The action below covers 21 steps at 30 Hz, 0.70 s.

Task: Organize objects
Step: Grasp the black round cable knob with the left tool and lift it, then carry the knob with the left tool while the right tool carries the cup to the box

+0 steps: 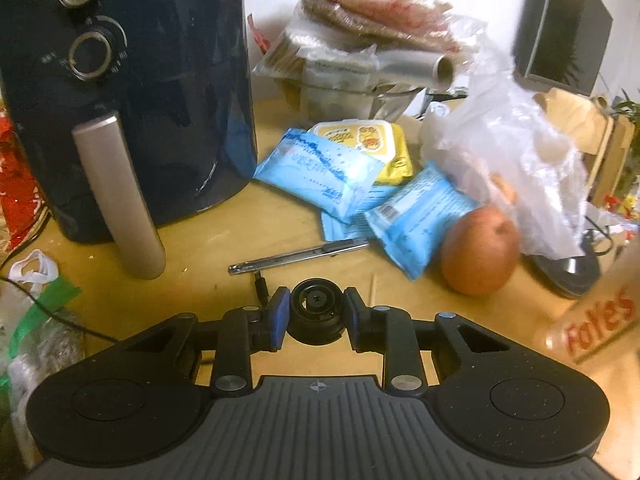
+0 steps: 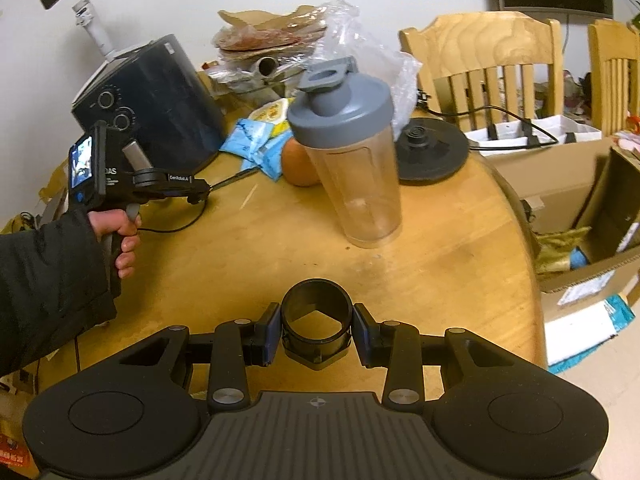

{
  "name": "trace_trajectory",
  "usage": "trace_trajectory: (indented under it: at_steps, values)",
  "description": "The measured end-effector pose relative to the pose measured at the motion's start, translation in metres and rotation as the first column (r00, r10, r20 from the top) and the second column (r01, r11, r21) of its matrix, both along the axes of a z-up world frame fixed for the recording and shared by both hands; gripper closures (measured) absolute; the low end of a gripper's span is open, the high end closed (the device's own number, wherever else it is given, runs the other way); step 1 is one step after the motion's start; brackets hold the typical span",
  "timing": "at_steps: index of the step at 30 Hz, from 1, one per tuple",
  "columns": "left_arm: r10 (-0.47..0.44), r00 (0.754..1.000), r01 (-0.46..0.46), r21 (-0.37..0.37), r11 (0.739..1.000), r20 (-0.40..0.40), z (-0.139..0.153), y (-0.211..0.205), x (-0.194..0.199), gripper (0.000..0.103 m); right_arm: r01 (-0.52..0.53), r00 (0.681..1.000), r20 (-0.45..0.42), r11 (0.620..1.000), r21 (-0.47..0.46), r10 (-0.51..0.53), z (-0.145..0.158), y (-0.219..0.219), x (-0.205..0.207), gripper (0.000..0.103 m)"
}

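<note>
A: What is held by the left gripper (image 1: 316, 316)?
B: A small black round part (image 1: 316, 314) with a hole at its centre is pinched between the blue pads (image 1: 280, 318), above the wooden table (image 1: 200, 232). A black plug (image 1: 262, 288) is seen just beside the left pad.

A: And by the right gripper (image 2: 317, 332)?
B: A short black ring (image 2: 317, 330) with a hexagonal base is clamped between its pads, near the table's front edge (image 2: 440, 280).

A: What is seen further back?
B: In the right wrist view, a clear shaker bottle (image 2: 356, 160) with a grey lid is stood upright mid-table, with an orange-brown fruit (image 2: 298, 164) just behind it and a black round base (image 2: 432, 152) to its right. A dark air fryer (image 1: 132, 92) is placed at the left. Blue packets (image 1: 320, 172) and a yellow pack (image 1: 364, 148) are piled beside it, and a metal utility knife (image 1: 296, 258) is laid in front of them.

A: Is the person shown?
B: A hand (image 2: 118, 232) in a dark sleeve is wrapped round the left gripper's handle.
</note>
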<state>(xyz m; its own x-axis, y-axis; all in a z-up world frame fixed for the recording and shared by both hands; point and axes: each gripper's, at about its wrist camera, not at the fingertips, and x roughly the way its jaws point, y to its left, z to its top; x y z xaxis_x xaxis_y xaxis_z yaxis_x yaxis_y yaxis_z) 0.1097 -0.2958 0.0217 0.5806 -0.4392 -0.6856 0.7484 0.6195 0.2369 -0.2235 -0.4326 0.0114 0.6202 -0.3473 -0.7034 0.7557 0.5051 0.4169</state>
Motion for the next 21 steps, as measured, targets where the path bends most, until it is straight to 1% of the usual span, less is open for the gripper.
trace_trajectory:
  at_steps: [7,13,21]
  values:
    - [-0.030,1.000,0.030,-0.018,0.999,0.001,0.029,0.022,-0.034,0.074,-0.064,0.997,0.034,0.998,-0.015,0.064,0.004,-0.001,0.014,0.063]
    - [-0.014,1.000,0.013,-0.044,0.999,-0.019,0.052,0.049,-0.059,0.074,-0.139,0.988,0.061,0.990,-0.029,0.141,0.009,0.000,0.027,0.063]
    - [0.003,0.999,-0.006,-0.072,0.997,-0.051,0.071,0.086,-0.094,0.074,-0.224,0.969,0.095,0.974,-0.041,0.227,0.013,0.004,0.041,0.063]
